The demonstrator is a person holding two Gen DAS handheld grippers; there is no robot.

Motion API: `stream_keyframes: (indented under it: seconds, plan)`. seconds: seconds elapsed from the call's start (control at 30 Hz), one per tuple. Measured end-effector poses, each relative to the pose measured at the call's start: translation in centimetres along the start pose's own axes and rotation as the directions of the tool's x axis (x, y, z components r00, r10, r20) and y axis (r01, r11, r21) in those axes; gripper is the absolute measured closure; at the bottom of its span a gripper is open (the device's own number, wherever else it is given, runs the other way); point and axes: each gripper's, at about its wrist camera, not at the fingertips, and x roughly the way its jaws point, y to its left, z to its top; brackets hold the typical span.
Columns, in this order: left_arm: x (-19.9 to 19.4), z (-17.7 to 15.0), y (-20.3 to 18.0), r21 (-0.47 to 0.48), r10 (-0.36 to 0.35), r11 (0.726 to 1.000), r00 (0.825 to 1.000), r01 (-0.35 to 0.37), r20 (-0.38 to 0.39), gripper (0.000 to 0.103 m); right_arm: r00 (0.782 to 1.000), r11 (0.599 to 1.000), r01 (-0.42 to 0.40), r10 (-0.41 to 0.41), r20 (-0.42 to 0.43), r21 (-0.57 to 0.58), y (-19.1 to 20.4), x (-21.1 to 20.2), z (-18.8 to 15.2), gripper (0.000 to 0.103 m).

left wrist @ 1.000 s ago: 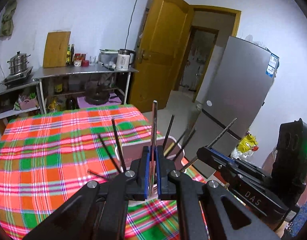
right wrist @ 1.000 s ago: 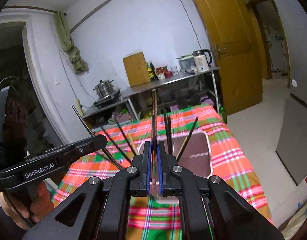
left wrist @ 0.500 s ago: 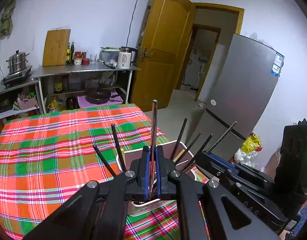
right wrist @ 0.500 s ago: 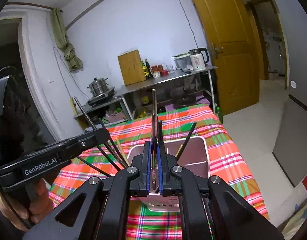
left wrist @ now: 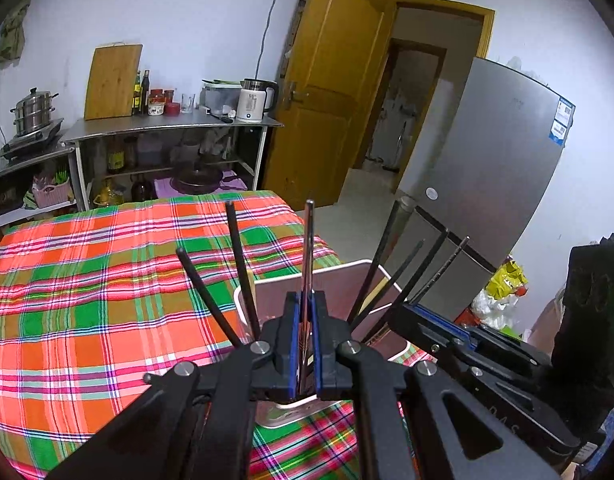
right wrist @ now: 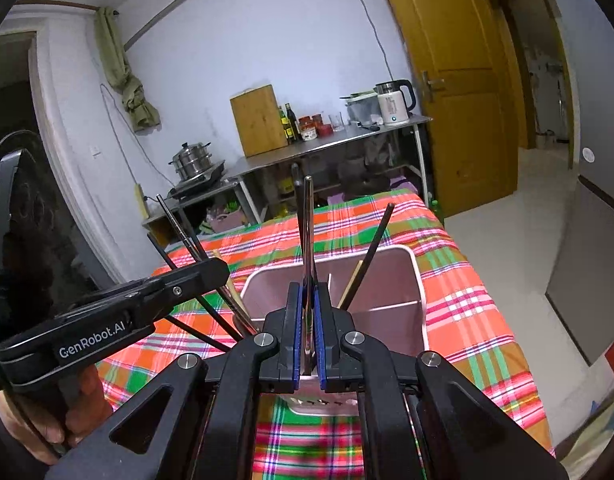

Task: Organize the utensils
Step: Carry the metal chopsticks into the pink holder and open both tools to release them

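My left gripper (left wrist: 304, 344) is pressed together on a thin, flat metal utensil handle (left wrist: 307, 256) that stands up the centre of the frame, its blue pads tight against the shiny strip. My right gripper (right wrist: 306, 332) pinches a similar slim, polished metal handle (right wrist: 307, 236) between its own blue pads, also upright at centre frame. Just below and behind both sets of matte black fingers sits the utensil holder (right wrist: 417, 280), a pale pink, smooth plastic box with rounded corners and an inner divider wall. Thin black chopsticks (left wrist: 237, 256) fan out of it at slants, with a tan wooden one among them. The holder rests on a woven plaid tablecloth (left wrist: 87, 280) of orange, green and pink, filling the lower left of the left view.
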Motion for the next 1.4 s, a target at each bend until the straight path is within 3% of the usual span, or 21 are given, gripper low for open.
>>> stream_keyframes:
  seconds: [0.73, 0.93, 1.17, 1.4]
  plan:
    - [2.0, -2.7, 1.1, -0.022, 0.012, 1.000, 0.998, -0.013, -0.057, 0.095, 0.997, 1.000, -0.004, 0.007, -0.081, 0.028, -1.0, 3.1, -2.3, 0.097]
    - [1.7, -2.9, 1.2, -0.022, 0.010, 1.000, 0.998, -0.012, -0.060, 0.091, 0.995, 1.000, 0.001, 0.001, -0.101, 0.015, -0.8, 3.5, -2.6, 0.097]
    - [0.1, -3.0, 0.6, -0.006, 0.011, 1.000, 0.999, -0.011, -0.034, 0.074, 0.996, 1.000, 0.008, -0.008, -0.091, -0.003, -0.2, 2.6, -2.8, 0.092]
    - [-1.2, -3.5, 1.0, -0.012, 0.026, 1.000, 0.999, -0.027, -0.023, 0.072, 0.997, 1.000, 0.017, -0.017, -0.072, -0.007, 0.1, 1.0, -3.1, 0.091]
